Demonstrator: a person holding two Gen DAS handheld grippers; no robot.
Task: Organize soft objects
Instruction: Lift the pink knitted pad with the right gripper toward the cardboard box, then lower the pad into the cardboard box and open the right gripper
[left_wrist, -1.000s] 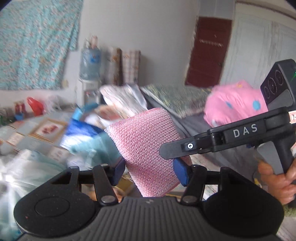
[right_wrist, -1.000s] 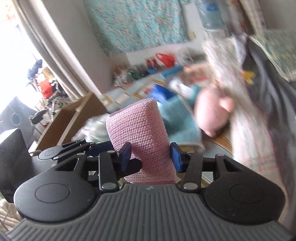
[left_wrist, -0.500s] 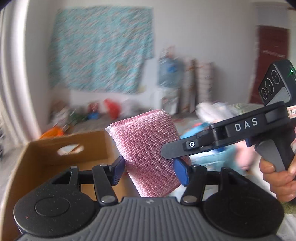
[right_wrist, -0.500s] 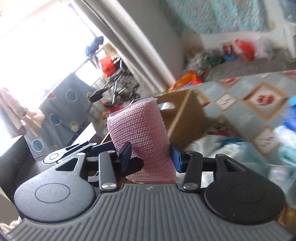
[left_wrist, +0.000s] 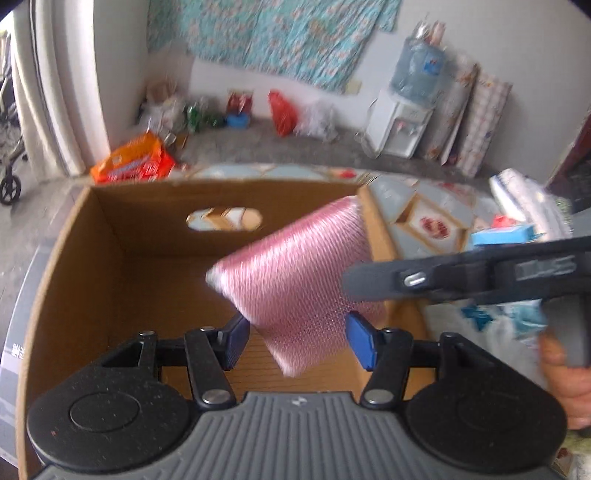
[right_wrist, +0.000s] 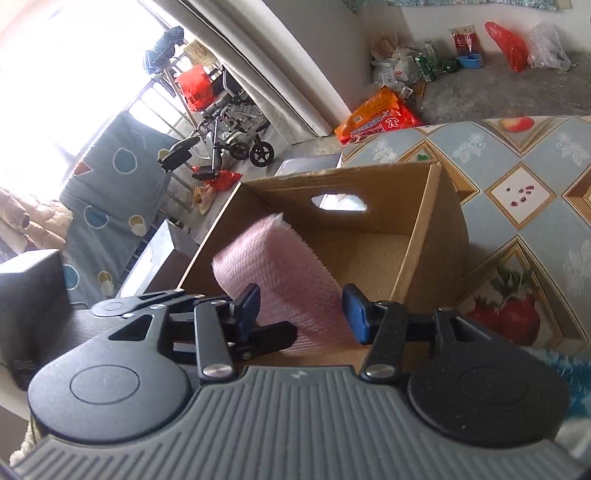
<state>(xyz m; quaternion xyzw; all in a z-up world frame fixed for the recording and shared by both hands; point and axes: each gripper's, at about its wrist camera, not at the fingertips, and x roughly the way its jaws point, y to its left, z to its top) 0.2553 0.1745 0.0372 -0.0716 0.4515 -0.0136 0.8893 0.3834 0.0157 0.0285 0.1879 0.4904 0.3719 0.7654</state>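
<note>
A pink knitted cushion (left_wrist: 295, 273) hangs tilted over an open cardboard box (left_wrist: 110, 236) that has a hand hole in its far wall. My left gripper (left_wrist: 297, 341) is shut on the cushion's lower end, its jaws closing a little. My right gripper (right_wrist: 301, 314) has the cushion (right_wrist: 273, 266) between its blue pads. Its jaws are opening and the pads look just off the fabric. The cushion is smeared in both views. In the left wrist view a right gripper finger (left_wrist: 406, 280) reaches in from the right against the cushion's side. The box (right_wrist: 424, 229) has nothing inside.
The box stands on a fruit-patterned blue cloth (right_wrist: 517, 192). An orange packet (left_wrist: 133, 162), bags and a water dispenser (left_wrist: 402, 125) line the far wall. A wheelchair (right_wrist: 229, 136) and a grey dotted cushion (right_wrist: 110, 177) are at the left. A hand (left_wrist: 565, 380) grips the right handle.
Both grippers have swung left with the cushion, from the cluttered bed to above the cardboard box. The cushion now sits tilted and blurred, and the right pads stand wider apart.
</note>
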